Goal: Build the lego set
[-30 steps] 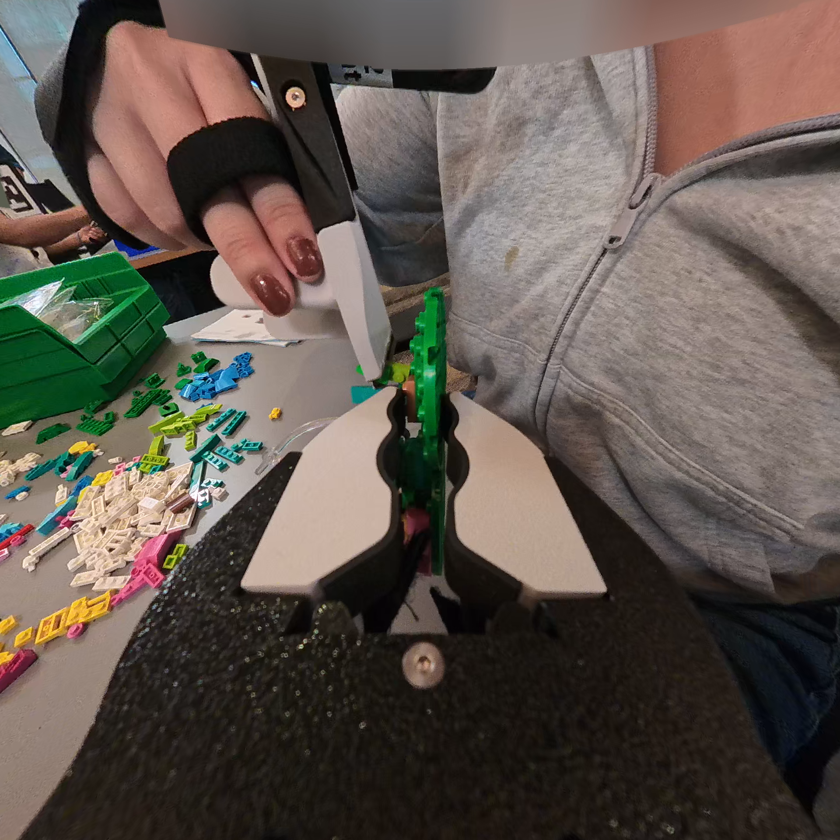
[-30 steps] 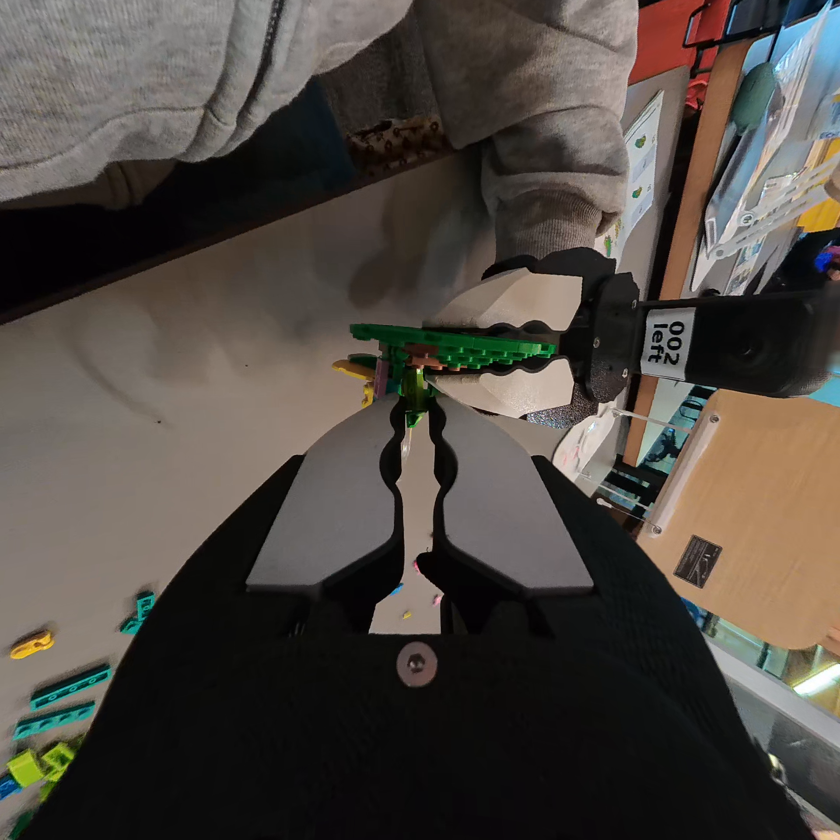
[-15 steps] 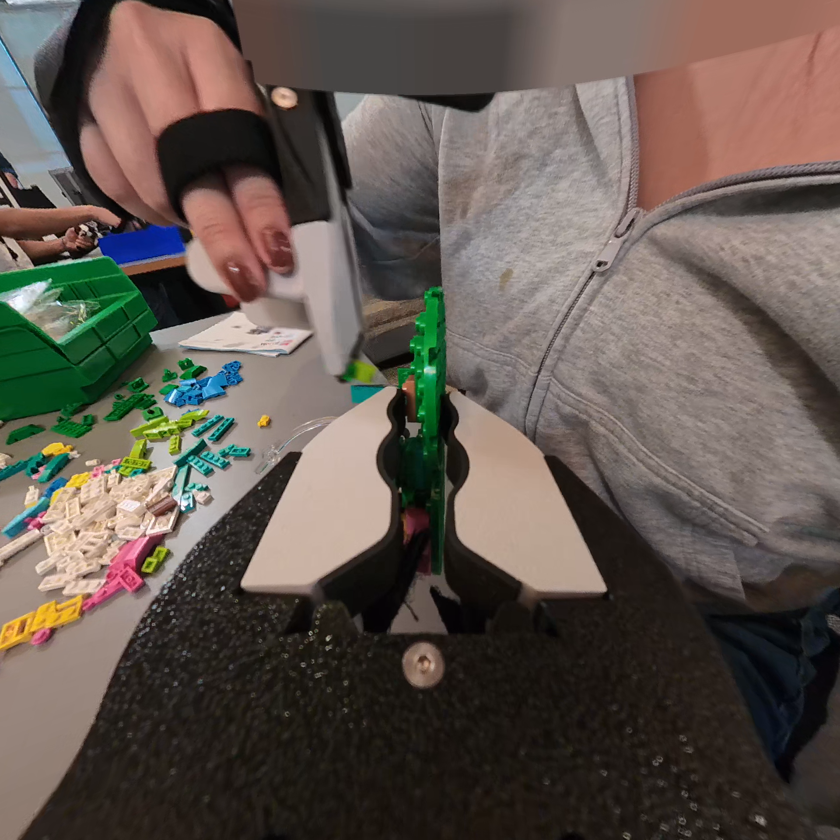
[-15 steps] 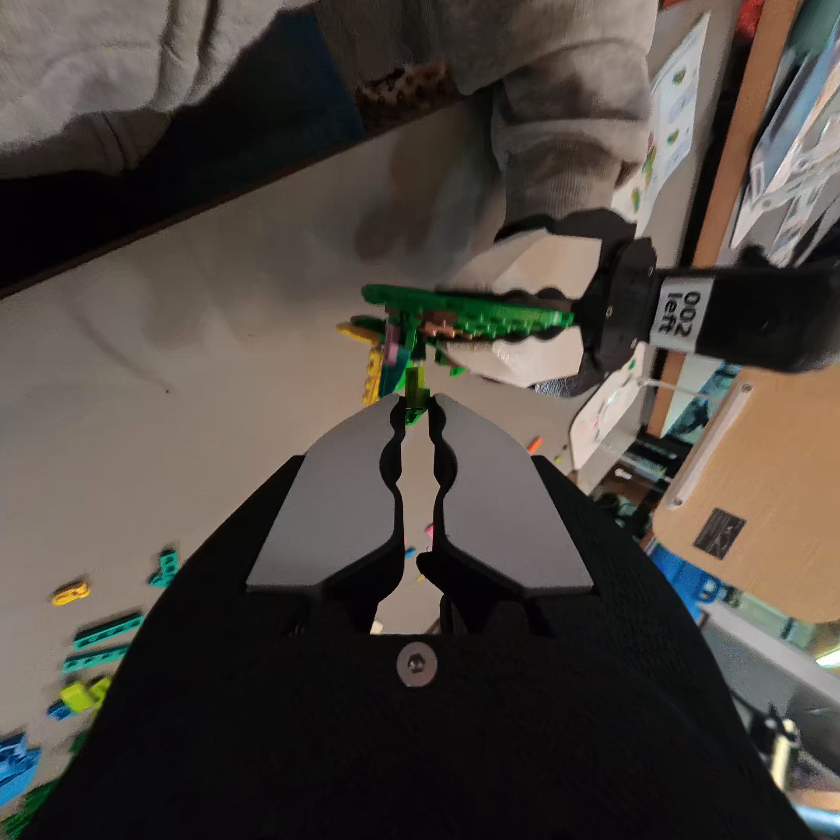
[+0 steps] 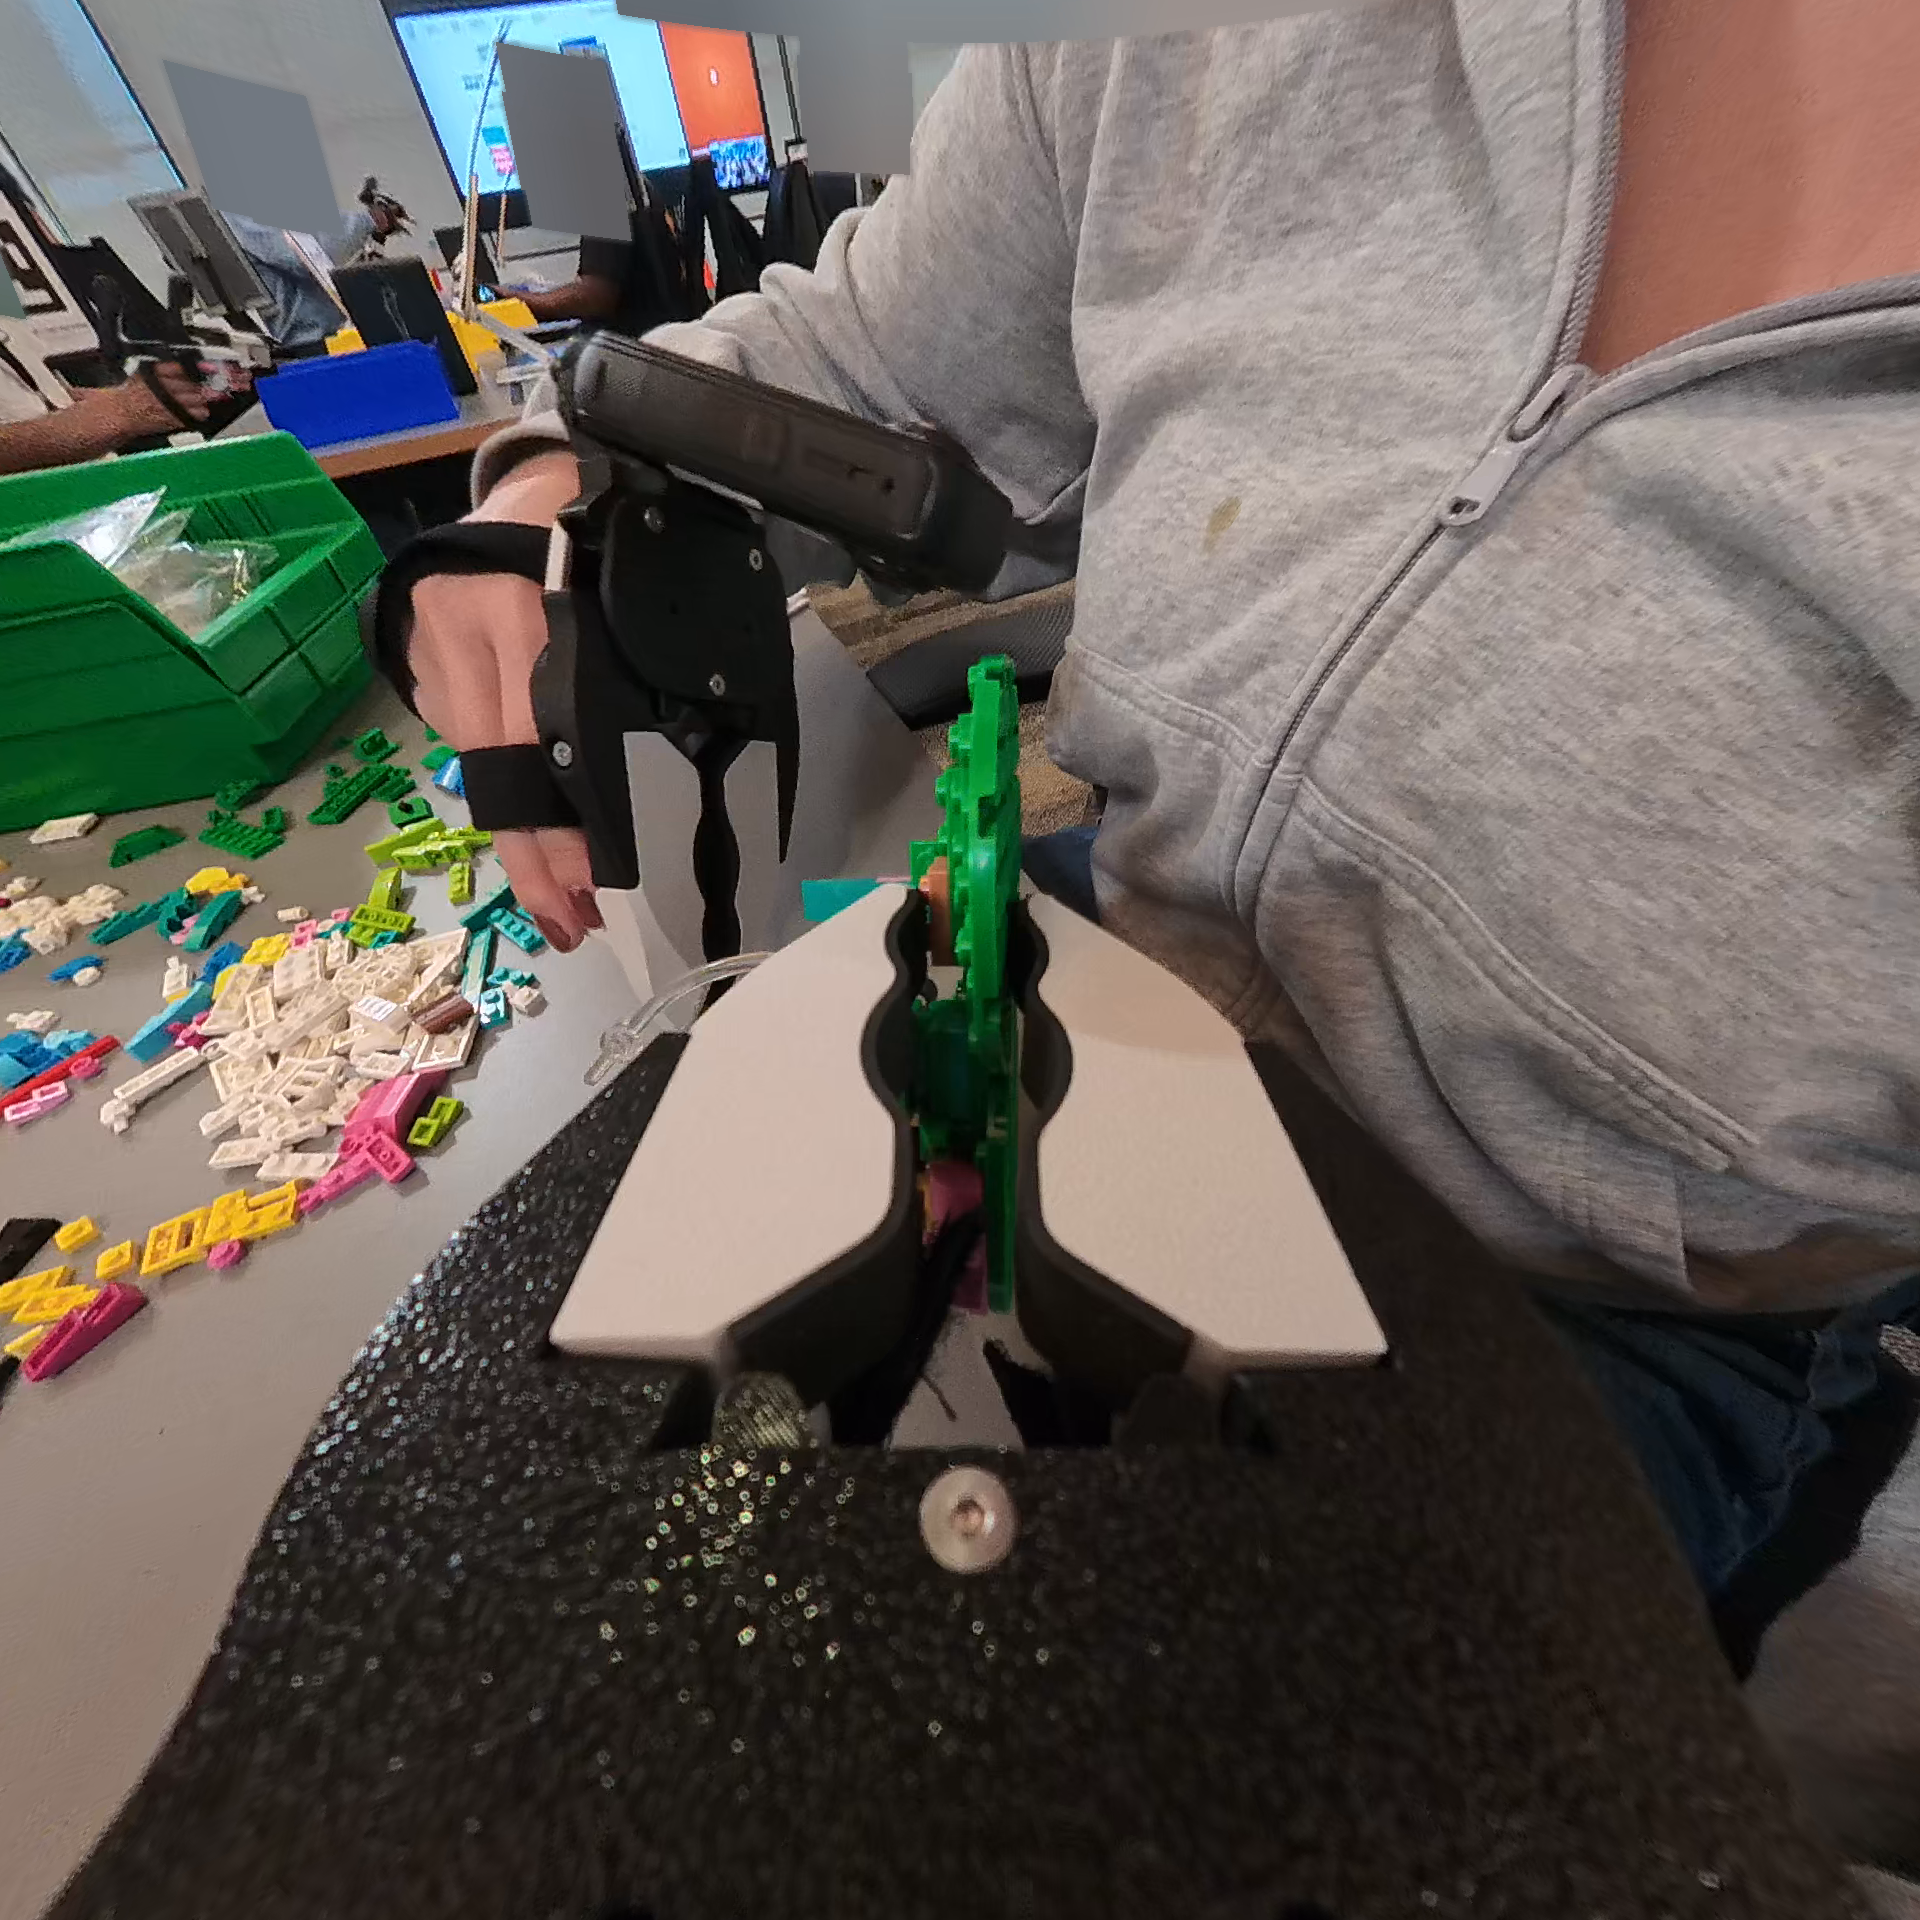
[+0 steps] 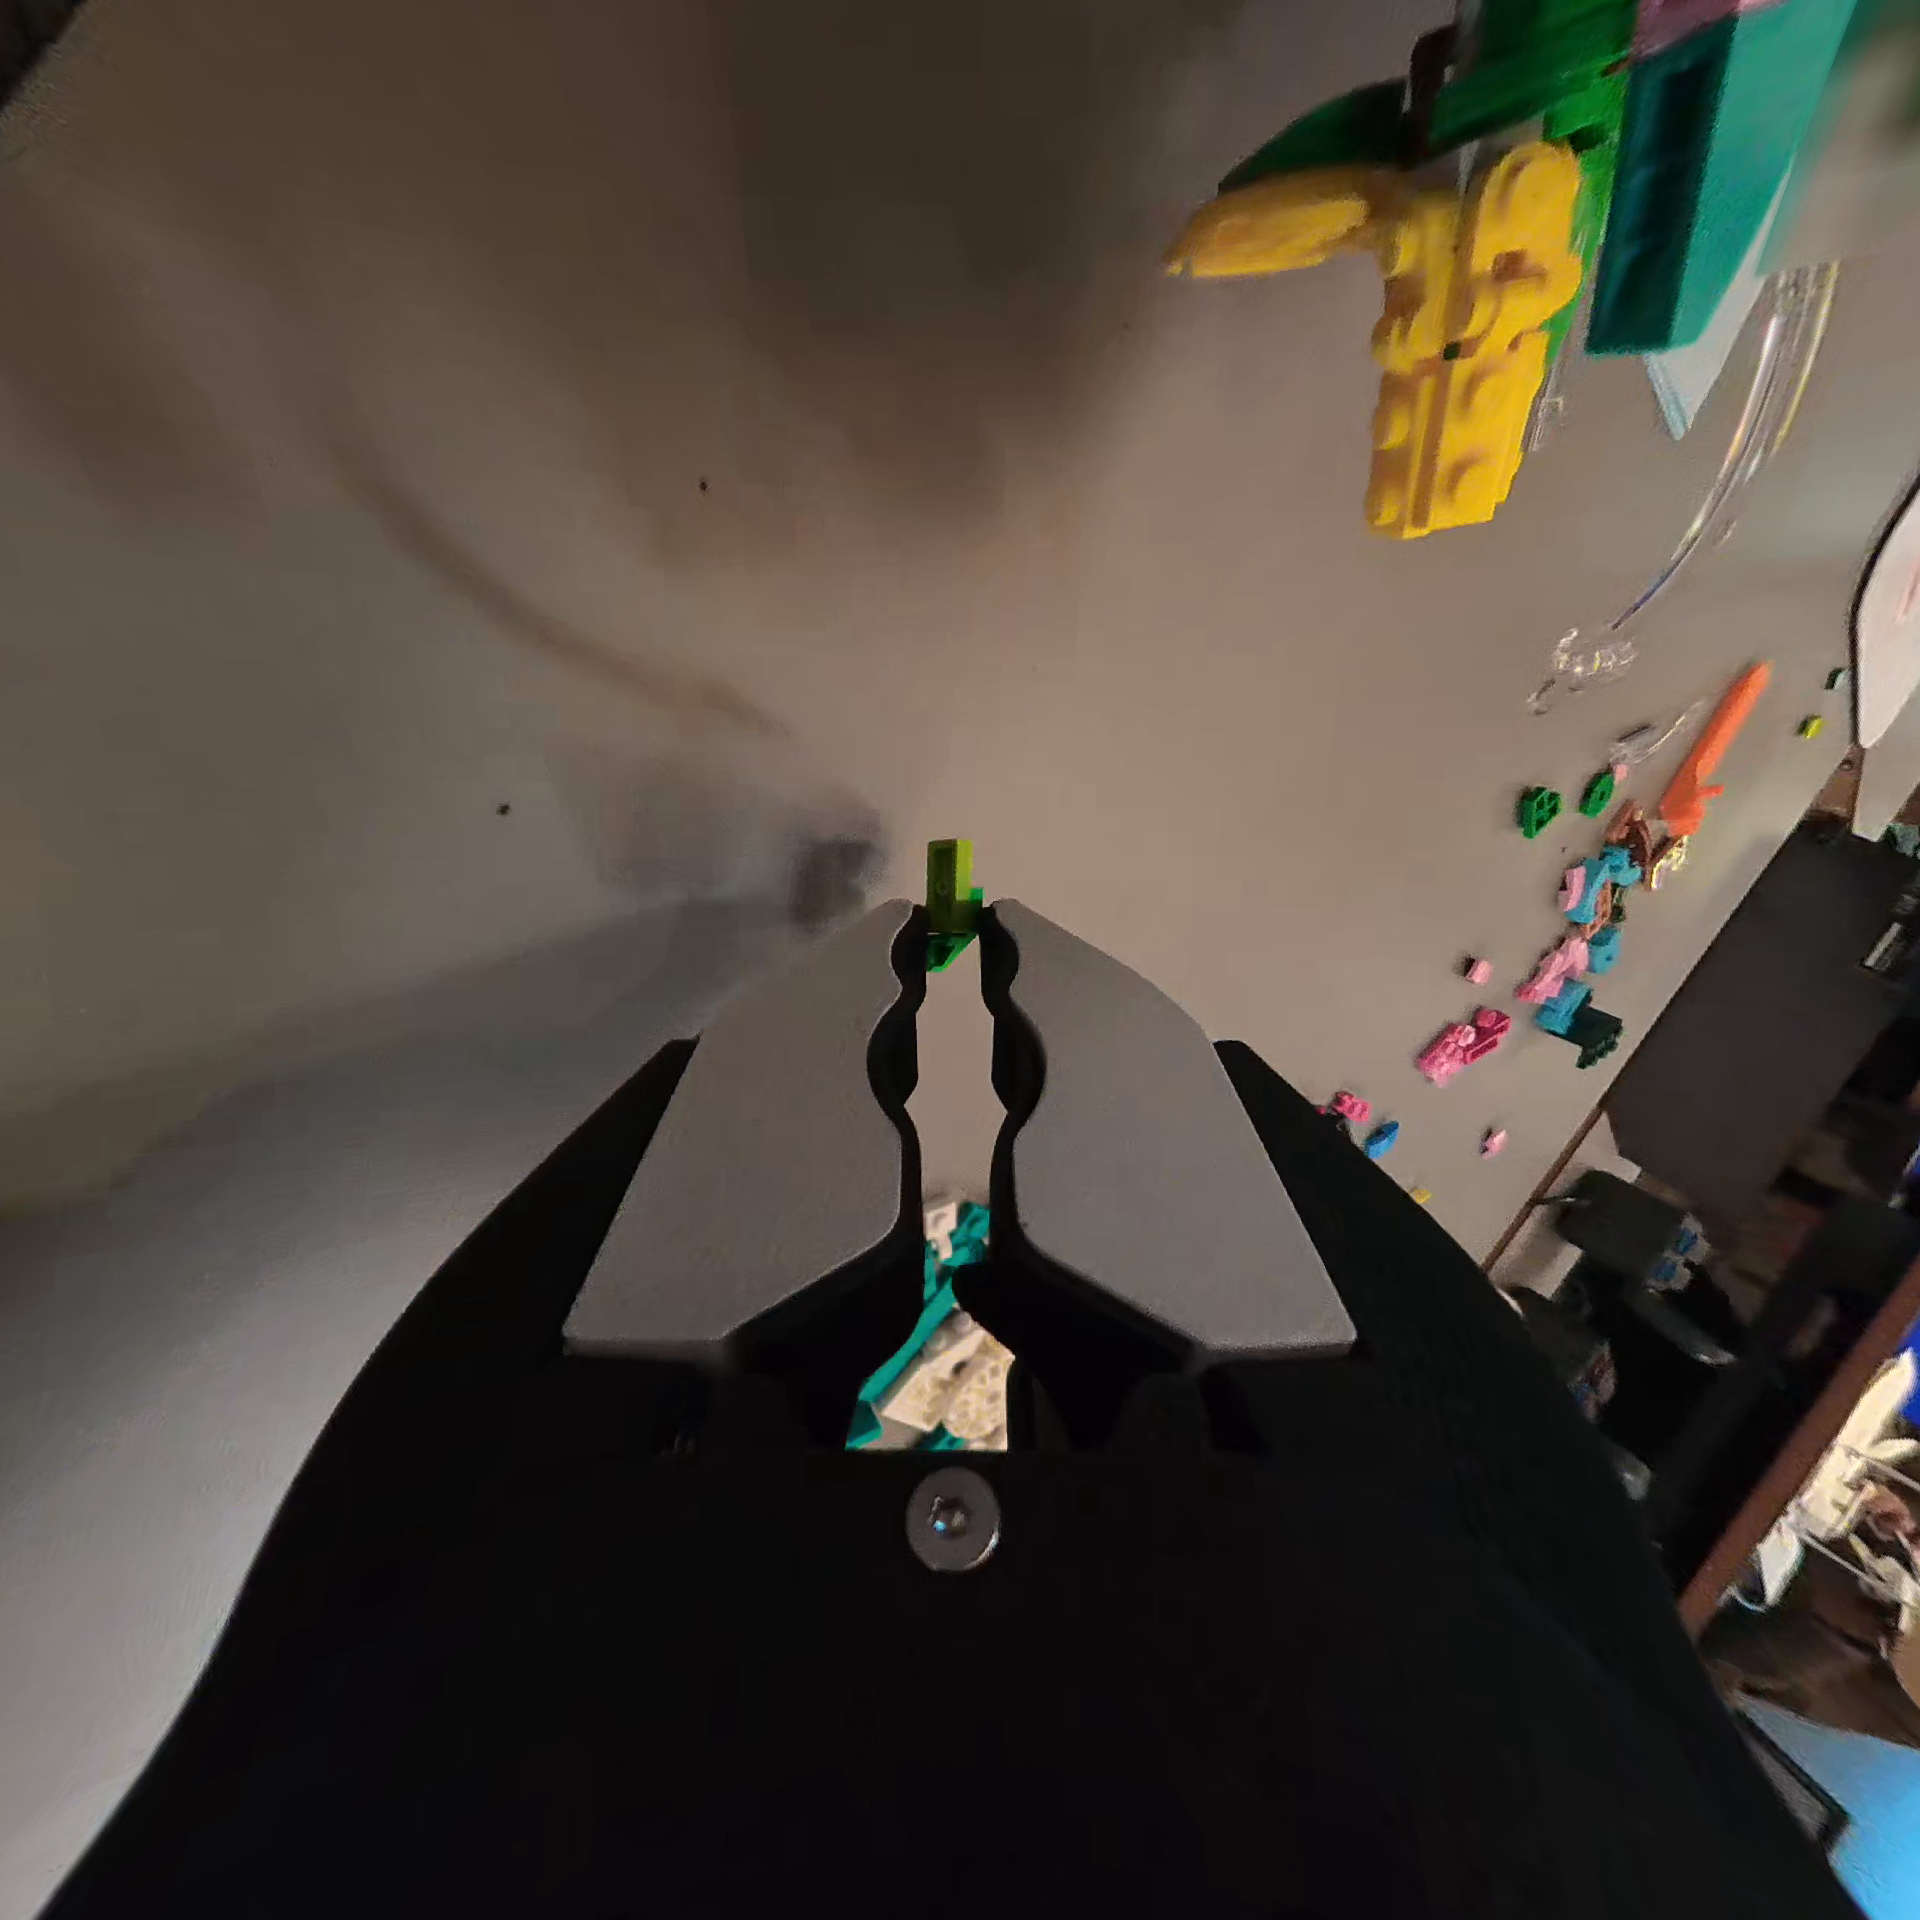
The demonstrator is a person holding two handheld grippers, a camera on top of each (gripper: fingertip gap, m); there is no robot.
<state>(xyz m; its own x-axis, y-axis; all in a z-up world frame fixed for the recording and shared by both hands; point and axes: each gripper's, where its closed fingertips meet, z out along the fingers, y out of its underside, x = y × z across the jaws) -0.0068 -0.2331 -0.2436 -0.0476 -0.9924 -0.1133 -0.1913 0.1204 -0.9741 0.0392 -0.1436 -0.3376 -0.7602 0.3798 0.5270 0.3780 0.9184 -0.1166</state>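
Observation:
My left gripper (image 5: 968, 914) is shut on a green brick plate (image 5: 982, 831) that stands on edge between the pads, with small brown, teal and pink pieces fixed to its left face. The same build shows blurred at the top right of the right wrist view (image 6: 1475, 312), with yellow pieces on it. My right gripper (image 6: 954, 914) is shut on a small lime-green brick piece (image 6: 951, 883) at its fingertips, just above the grey table (image 6: 416, 520). In the left wrist view the right gripper (image 5: 717, 914) points down at the table, left of the plate.
Loose bricks in white, yellow, pink, teal and green lie in heaps on the table (image 5: 301, 1029). A green bin (image 5: 156, 623) stands at the far left. A clear curved piece (image 5: 665, 997) lies near my left fingers. More pink and blue bricks (image 6: 1558, 966) lie to the right. The gap from one gripper's tips to the other's is roughly 15 cm.
My right gripper pulled the lime-green piece off the green build and swung away, down to the table. My left gripper kept its hold on the plate.

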